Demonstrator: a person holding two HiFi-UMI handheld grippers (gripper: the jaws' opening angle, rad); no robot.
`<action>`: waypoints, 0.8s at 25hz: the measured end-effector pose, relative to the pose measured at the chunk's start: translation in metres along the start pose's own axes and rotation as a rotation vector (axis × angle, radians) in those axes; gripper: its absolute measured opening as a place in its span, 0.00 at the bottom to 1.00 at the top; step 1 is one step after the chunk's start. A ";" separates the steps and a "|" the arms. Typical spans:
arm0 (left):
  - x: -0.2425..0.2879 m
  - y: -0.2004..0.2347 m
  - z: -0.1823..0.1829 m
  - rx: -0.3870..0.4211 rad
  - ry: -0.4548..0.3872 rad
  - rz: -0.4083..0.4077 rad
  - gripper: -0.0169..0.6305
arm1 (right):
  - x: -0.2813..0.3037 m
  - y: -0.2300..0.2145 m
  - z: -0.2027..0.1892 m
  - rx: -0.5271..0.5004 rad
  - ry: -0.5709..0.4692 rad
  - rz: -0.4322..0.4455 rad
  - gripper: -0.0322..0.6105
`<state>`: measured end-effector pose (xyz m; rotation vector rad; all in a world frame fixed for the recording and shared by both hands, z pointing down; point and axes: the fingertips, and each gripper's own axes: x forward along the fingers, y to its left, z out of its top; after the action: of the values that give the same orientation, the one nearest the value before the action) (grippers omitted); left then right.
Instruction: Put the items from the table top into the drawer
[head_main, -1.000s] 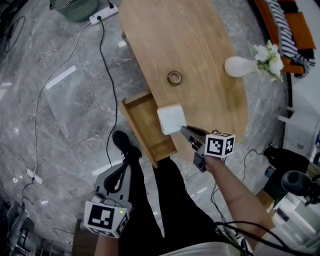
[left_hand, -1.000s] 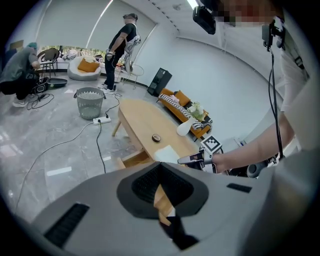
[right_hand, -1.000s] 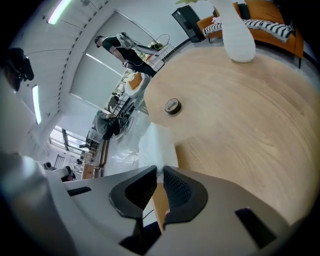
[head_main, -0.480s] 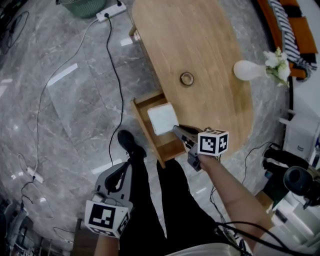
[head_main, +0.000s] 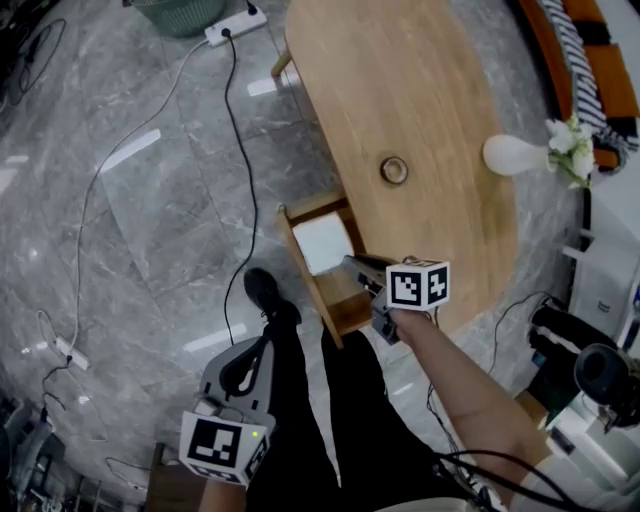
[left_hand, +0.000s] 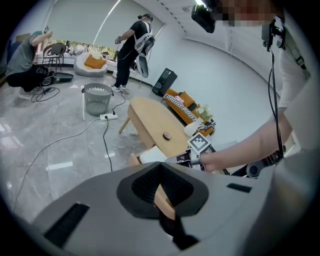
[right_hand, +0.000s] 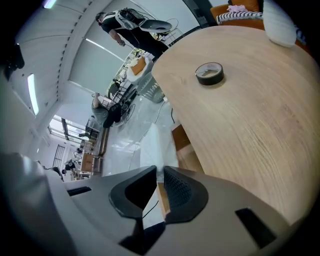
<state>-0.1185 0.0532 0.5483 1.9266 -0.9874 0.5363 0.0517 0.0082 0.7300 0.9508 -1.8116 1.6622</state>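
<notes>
Right tongs (head_main: 352, 264): narrow, pads clamped on the near edge of a white square pack (head_main: 322, 243). The right gripper view confirms it, showing the white edge pinched between the pads.

The pack lies within the outline of the open wooden drawer (head_main: 304, 275), in its far half. Contact with the drawer bottom cannot be resolved.

The drawer projects from the tabletop (head_main: 420, 90) edge, at about 8 o'clock from the tape roll (head_main: 394, 170).

Left tongs (head_main: 262, 342): pads together, nothing between them. They are held low over the grey floor (head_main: 150, 230) at 7 o'clock from the drawer, well apart from it.

A white vase with flowers (head_main: 515, 154) stands on the tabletop at 3 o'clock from the tape roll.
</notes>
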 end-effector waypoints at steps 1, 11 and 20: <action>0.000 0.000 0.000 -0.004 -0.001 -0.002 0.03 | 0.003 0.000 0.001 0.000 0.002 -0.011 0.15; -0.002 0.011 -0.009 -0.018 0.007 0.003 0.03 | 0.017 -0.010 0.003 0.032 0.023 -0.082 0.15; -0.005 0.009 -0.022 -0.026 0.004 -0.003 0.03 | 0.024 -0.008 0.014 0.073 -0.039 -0.105 0.17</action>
<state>-0.1284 0.0713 0.5605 1.9031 -0.9848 0.5229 0.0441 -0.0094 0.7519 1.0979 -1.7056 1.6658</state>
